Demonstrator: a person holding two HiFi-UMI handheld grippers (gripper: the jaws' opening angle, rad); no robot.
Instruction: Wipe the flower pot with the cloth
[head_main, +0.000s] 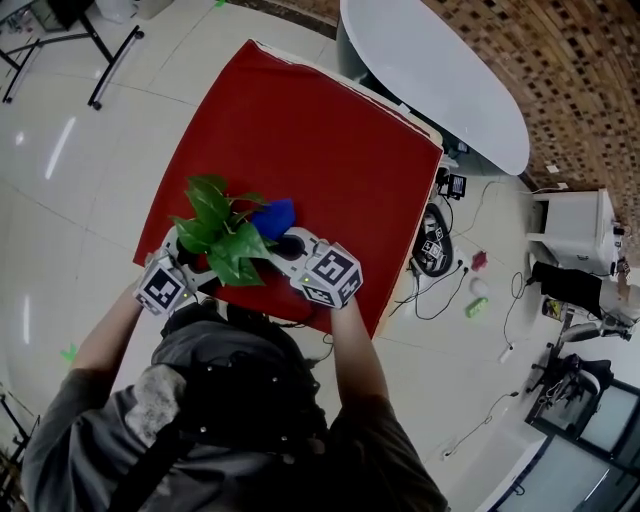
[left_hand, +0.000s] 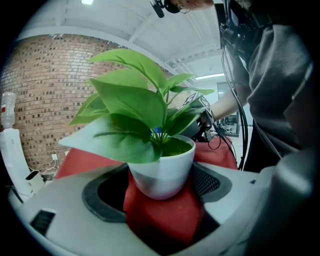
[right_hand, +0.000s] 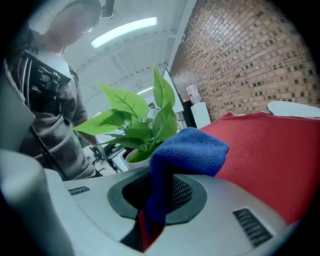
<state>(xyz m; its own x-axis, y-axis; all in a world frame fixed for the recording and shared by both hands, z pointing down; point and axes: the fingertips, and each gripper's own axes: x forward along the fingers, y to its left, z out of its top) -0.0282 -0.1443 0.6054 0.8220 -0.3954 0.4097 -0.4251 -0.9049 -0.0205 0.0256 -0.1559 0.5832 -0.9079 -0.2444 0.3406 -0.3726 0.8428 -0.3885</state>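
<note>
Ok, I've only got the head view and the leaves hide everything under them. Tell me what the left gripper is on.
Observer: The left gripper has the white flower pot between its jaws, low on its wall.
Operator: Now the right one. Give me its grip.
Observer: The right gripper is shut on the blue cloth; a bunched end sticks out past the jaws.
Operator: Say whether cloth meets pot.
Observer: In the right gripper view the pot's rim shows just behind the cloth, but I cannot tell whether they touch.
</note>
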